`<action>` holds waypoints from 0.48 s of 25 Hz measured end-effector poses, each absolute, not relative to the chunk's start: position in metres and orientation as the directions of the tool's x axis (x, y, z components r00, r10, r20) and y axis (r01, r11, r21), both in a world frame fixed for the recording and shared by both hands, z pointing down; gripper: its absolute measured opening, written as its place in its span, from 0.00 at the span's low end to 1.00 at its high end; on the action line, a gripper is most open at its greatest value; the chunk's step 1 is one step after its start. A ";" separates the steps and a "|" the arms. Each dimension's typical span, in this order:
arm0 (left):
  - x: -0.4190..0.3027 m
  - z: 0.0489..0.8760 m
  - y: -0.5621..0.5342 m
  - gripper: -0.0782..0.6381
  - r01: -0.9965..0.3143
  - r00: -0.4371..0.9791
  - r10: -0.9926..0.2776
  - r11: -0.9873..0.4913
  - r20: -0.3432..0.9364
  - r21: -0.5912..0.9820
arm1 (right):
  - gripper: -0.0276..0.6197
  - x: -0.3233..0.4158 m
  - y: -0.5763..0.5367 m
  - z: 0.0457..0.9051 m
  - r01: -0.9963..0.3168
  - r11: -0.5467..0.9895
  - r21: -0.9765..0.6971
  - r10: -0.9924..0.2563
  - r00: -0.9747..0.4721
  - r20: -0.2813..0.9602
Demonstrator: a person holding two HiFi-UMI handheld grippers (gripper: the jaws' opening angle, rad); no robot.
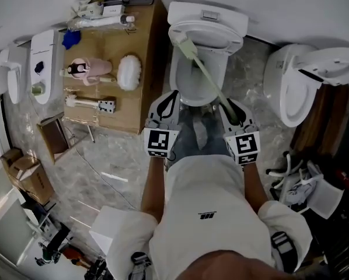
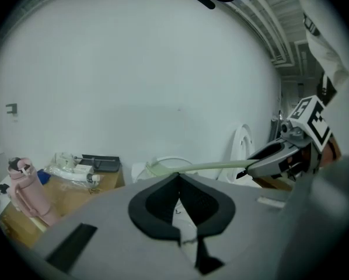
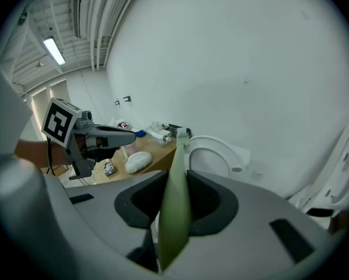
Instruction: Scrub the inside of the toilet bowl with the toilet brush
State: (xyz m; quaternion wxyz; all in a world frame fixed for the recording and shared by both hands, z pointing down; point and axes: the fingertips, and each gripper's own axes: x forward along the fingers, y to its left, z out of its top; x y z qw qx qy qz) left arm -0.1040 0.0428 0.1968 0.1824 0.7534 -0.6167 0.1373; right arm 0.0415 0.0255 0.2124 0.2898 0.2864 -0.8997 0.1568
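Pale-green toilet brush [image 1: 205, 72] slants from the right gripper [image 1: 231, 108], jaws clamped on its handle, head at the back of the toilet bowl [image 1: 175, 79]. Left gripper [image 1: 167, 102] alongside, jaws together, empty. Wooden bench [image 1: 140, 101] left; marble floor [image 1: 107, 159].
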 end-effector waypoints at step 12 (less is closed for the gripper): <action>-0.108 0.285 0.032 0.12 -0.937 0.350 -0.776 -0.296 0.525 0.188 | 0.18 0.033 0.040 0.280 -0.732 0.668 -0.135 -0.458 -0.547 0.701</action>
